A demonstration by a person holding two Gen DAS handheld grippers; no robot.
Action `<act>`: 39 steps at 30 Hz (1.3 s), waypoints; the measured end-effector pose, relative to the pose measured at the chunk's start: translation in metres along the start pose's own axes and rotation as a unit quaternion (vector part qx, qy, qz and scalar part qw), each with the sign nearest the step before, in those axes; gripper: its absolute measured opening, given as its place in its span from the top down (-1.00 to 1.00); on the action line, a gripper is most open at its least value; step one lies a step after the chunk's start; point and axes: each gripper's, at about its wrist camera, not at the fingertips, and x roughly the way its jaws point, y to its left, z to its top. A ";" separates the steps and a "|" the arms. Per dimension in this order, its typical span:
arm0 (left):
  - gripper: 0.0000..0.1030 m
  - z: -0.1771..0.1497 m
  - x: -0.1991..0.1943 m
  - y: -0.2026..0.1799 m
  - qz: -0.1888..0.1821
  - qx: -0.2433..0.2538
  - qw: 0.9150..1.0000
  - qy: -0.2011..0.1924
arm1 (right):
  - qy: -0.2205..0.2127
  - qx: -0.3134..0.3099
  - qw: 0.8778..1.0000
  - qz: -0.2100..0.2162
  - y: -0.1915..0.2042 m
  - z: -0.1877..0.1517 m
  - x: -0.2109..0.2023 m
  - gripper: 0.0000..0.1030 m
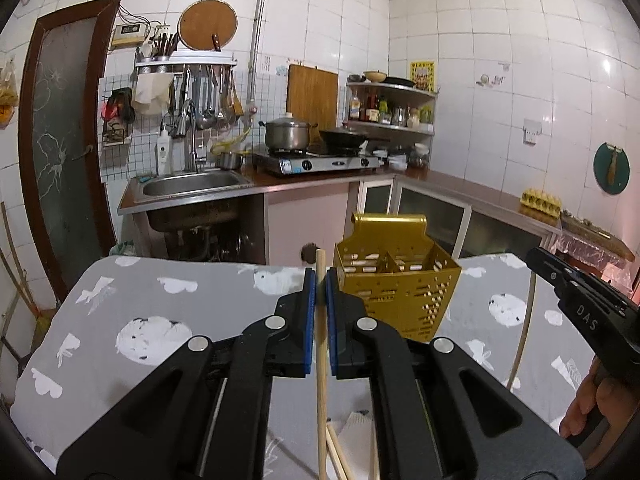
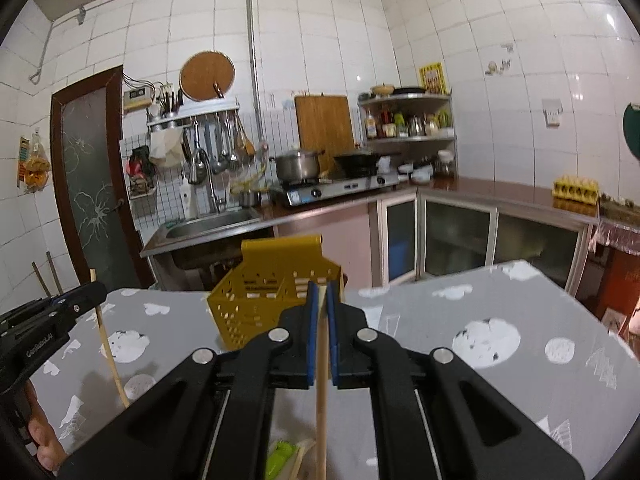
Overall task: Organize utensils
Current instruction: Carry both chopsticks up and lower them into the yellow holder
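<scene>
Held 1 wooden chopstick (image 1: 320,360) upright, pinched in the left gripper (image 1: 320,292); pinched another chopstick (image 2: 321,380) in the right gripper (image 2: 320,300), both raised above the grey tablecloth (image 1: 160,320) near the gold perforated utensil holder (image 1: 400,288), apparently for dropping tip-first into its compartments

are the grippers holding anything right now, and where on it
Each grips one wooden chopstick. The left gripper clamps its chopstick just below the upper tip; the right gripper clamps its chopstick at the upper tip.
</scene>
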 end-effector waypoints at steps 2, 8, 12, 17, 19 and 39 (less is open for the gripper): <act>0.92 0.004 0.001 0.001 0.000 0.000 1.000 -0.007 | -0.008 -0.003 1.000 0.001 0.001 0.005 0.000 0.90; 0.92 0.017 0.003 -0.002 -0.003 0.003 1.000 -0.030 | -0.025 0.000 1.000 0.005 -0.003 0.020 0.003 0.90; 0.92 0.030 0.003 -0.006 -0.006 0.004 0.999 -0.045 | -0.039 -0.001 0.999 0.008 -0.002 0.035 0.006 0.90; 0.92 0.053 0.005 -0.007 -0.012 0.000 0.998 -0.058 | -0.054 -0.003 0.998 0.011 -0.001 0.058 0.007 0.90; 0.92 0.066 0.006 -0.009 -0.016 -0.003 0.998 -0.061 | -0.062 -0.003 0.998 0.013 0.000 0.070 0.009 0.90; 0.92 0.140 0.084 -0.042 -0.040 -0.002 0.994 -0.104 | -0.100 -0.012 0.995 -0.004 0.011 0.145 0.093 0.91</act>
